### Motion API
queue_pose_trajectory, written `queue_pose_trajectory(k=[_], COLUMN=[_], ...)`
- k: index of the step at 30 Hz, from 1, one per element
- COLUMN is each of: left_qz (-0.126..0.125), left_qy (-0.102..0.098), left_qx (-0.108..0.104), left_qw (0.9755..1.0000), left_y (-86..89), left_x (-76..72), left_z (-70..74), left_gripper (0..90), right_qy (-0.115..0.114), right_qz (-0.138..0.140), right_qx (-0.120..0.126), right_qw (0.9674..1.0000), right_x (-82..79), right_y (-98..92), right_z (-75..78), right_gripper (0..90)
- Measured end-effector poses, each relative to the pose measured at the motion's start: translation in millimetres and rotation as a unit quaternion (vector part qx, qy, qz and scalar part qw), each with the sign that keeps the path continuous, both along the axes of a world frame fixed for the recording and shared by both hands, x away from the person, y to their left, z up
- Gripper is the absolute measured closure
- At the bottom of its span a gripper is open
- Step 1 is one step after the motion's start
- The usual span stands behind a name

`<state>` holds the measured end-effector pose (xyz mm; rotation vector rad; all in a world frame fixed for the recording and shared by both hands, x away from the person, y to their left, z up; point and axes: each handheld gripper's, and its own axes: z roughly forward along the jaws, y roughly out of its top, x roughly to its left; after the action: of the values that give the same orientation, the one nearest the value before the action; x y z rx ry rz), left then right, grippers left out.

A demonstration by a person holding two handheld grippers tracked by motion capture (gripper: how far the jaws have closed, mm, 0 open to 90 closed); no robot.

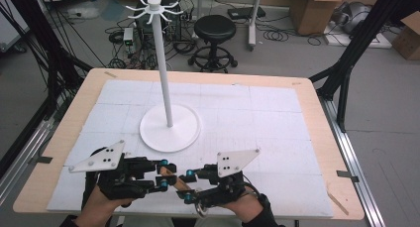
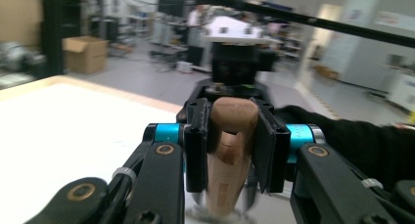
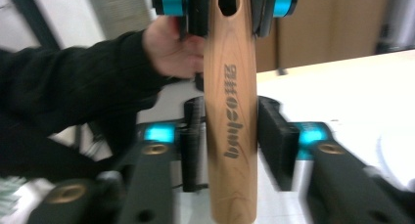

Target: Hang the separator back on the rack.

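I see both grippers low on the table (image 1: 317, 138), on my side of the white stand (image 1: 170, 128). That stand is my landmark: flat round disc base, thin smooth pole, ring of short curved hooks at the top. It sits on a matte white tiled mat (image 1: 277, 113) over a pale wood tabletop.

Left gripper (image 1: 166, 175) is in front of the stand base, slightly to its left, jaws pointing right. Right gripper (image 1: 185, 187) is in front of the base, slightly to its right, jaws pointing left. They meet nose to nose.

Between them is a wooden handle (image 1: 174, 180): slim, rounded, tan with visible grain, dark printed lettering along it and an oval slot near one end. What it belongs to I can't tell.

Left gripper view: left gripper (image 2: 230, 150) is clamped on the handle's (image 2: 231, 136) rounded slotted end, flat black pads pressed to both sides. Behind it I see the right gripper's body and grey plate.

Right gripper view: handle (image 3: 231, 121) runs straight up between the right gripper's (image 3: 235, 141) ribbed black pads. The left pad touches the wood; a narrow gap shows on the right side, so it's not closed on it. The left gripper's blue-collared jaws hold the far end at the top, with a hand (image 3: 169, 48) and black sleeve (image 3: 73, 77) behind.

A metal ring (image 1: 200, 207) hangs under the right gripper.
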<state>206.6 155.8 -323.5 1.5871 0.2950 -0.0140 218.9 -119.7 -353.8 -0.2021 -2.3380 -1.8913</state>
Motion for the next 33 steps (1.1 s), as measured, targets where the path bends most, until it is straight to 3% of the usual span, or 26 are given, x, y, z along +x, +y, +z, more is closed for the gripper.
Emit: queue_pose_trajectory(k=[2,5,6,7,9,11,12,13,14,18,19,23,26,29,31,32,33], left_qz=[0.025,0.060,0.084,0.084,0.107,0.132,0.142,0.166,0.166,0.206,0.212,0.217,0.219,0.219,0.225,0.225,0.230], left_qy=[-0.004,-0.006,-0.007,-0.007,-0.006,-0.006,-0.007,-0.010,-0.010,-0.021,-0.025,-0.020,-0.027,-0.031,-0.035,-0.035,-0.036], left_qx=[0.018,0.032,0.035,0.035,0.033,0.032,0.034,0.040,0.040,0.045,0.044,0.042,0.044,0.039,0.037,0.037,0.036], left_qw=[0.9995,0.9977,0.9958,0.9958,0.9937,0.9907,0.9892,0.9852,0.9852,0.9774,0.9761,0.9750,0.9743,0.9745,0.9731,0.9731,0.9719], left_y=[-0.7,0.0,2.0,2.0,4.2,5.8,6.1,5.8,5.8,1.5,0.0,-6.5,-10.9,-14.6,-18.1,-18.1,-18.9], left_x=[0.5,1.5,2.1,2.1,2.0,1.0,0.2,-1.7,-1.7,-6.1,-6.7,-7.5,-9.7,-12.5,-16.1,-16.1,-17.4], left_z=[1.4,3.3,4.9,4.9,6.9,9.2,10.4,13.3,13.3,19.4,20.5,23.3,25.3,28.0,31.1,31.1,32.3], left_gripper=[69.9,70.3,70.6,70.6,70.7,70.8,70.8,70.8,70.8,70.9,70.9,70.9,71.0,71.0,71.1,71.1,71.1], right_qy=[0.003,-0.012,-0.028,-0.028,-0.050,-0.061,-0.075,-0.077,-0.077,-0.101,-0.104,-0.096,-0.088,-0.085,-0.086,-0.086,-0.088], right_qz=[-0.032,-0.069,-0.101,-0.101,-0.126,-0.154,-0.175,-0.181,-0.181,-0.208,-0.224,-0.243,-0.243,-0.251,-0.274,-0.274,-0.280], right_qx=[-0.006,-0.027,-0.035,-0.035,-0.049,-0.052,-0.057,-0.060,-0.060,-0.070,-0.076,-0.068,-0.062,-0.052,-0.047,-0.047,-0.051], right_qw=[0.9994,0.9972,0.9939,0.9939,0.9895,0.9848,0.9799,0.9787,0.9787,0.9704,0.9660,0.9629,0.9641,0.9629,0.9568,0.9568,0.9545], right_x=[-0.6,-4.6,-8.7,-8.7,-12.8,-16.3,-19.1,-19.4,-19.4,-24.2,-23.9,-19.7,-17.1,-19.7,-21.2,-21.2,-21.3], right_y=[0.9,5.1,9.2,9.2,13.9,17.3,20.9,22.9,22.9,32.6,38.3,43.2,45.8,49.7,51.7,51.7,51.9], right_z=[1.2,3.9,5.8,5.8,7.1,8.0,8.4,8.5,8.5,10.4,10.5,10.2,10.0,9.3,8.7,8.7,8.4], right_gripper=[43.3,38.9,38.2,38.2,37.3,35.7,35.4,34.2,34.2,29.1,26.0,25.1,33.0,42.5,52.0,52.0,53.8])
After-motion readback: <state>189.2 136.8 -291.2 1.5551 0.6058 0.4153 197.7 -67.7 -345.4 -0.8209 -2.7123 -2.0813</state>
